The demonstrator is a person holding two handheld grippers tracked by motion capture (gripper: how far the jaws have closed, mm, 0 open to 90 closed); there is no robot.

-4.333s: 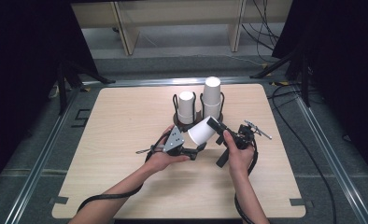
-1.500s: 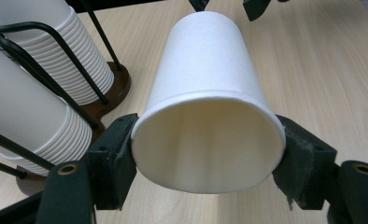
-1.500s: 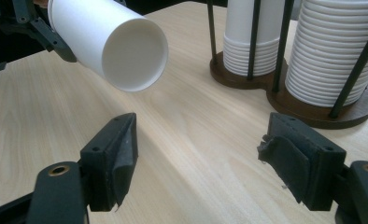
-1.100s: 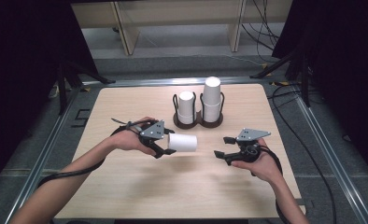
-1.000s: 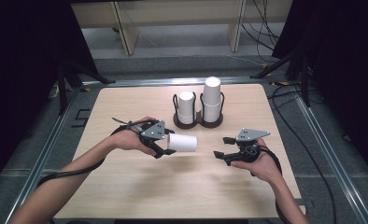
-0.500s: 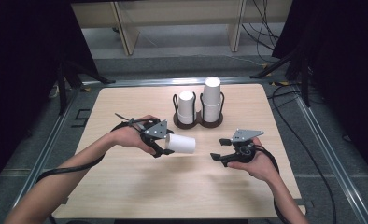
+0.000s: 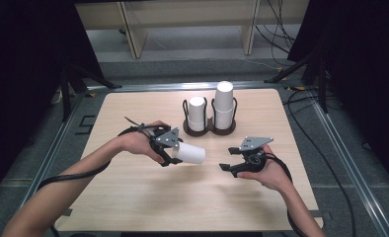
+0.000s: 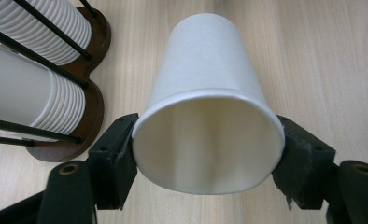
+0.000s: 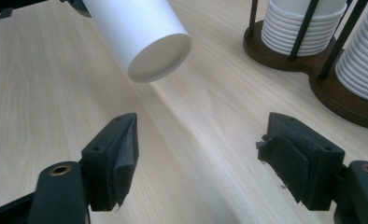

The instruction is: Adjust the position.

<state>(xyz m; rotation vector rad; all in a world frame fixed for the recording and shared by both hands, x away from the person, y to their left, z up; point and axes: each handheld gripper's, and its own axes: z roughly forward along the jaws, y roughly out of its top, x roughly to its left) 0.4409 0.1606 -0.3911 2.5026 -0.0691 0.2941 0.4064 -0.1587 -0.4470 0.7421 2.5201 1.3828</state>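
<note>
I find the paper cup (image 8: 205, 112) little changed from a second ago: clamped at its rim in my left gripper (image 7: 172, 149), lying sideways above the table (image 7: 133, 197), base toward my right gripper (image 7: 230, 169). That one has edged slightly inward; its jaws stand apart, empty. The holder (image 7: 210, 129) carries two cup stacks (image 7: 223, 101), possibly unequal. Dark curtains flank the table.
</note>
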